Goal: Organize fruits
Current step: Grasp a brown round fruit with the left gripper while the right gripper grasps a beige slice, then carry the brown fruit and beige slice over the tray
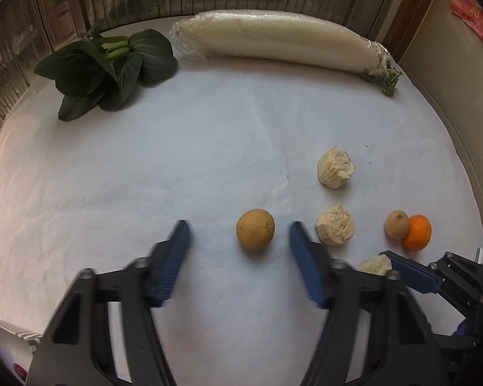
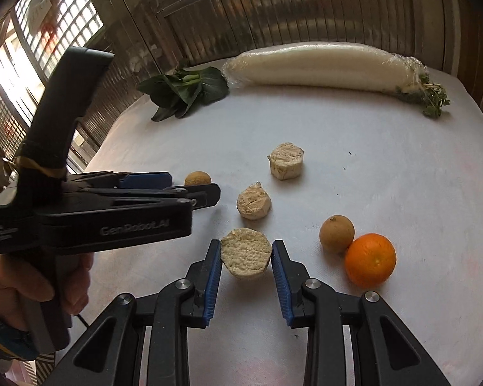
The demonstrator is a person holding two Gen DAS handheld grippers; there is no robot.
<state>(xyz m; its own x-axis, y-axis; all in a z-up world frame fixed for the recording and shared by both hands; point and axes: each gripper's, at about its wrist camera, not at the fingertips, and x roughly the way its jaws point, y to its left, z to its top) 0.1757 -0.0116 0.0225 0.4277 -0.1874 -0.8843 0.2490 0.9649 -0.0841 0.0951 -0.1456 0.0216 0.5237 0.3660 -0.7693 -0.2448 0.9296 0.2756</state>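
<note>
My left gripper (image 1: 238, 230) is open, its blue pads on either side of a brown round fruit (image 1: 255, 229) on the white cloth, not touching it. My right gripper (image 2: 246, 251) is closed on a pale beige chunk (image 2: 246, 254), both pads touching its sides. Two more beige chunks (image 2: 253, 205) (image 2: 286, 160) lie beyond it. A second brown fruit (image 2: 336, 233) touches an orange (image 2: 370, 260) to the right. The left gripper shows from the side in the right wrist view (image 2: 190, 186), with the first brown fruit (image 2: 197, 178) at its tips.
A plastic-wrapped white radish (image 1: 273, 37) lies along the far edge of the white-clothed table (image 1: 145, 160). A bok choy (image 1: 109, 64) lies at the far left. A slatted wall stands behind the table. The right gripper's fingers (image 1: 412, 270) show at lower right in the left wrist view.
</note>
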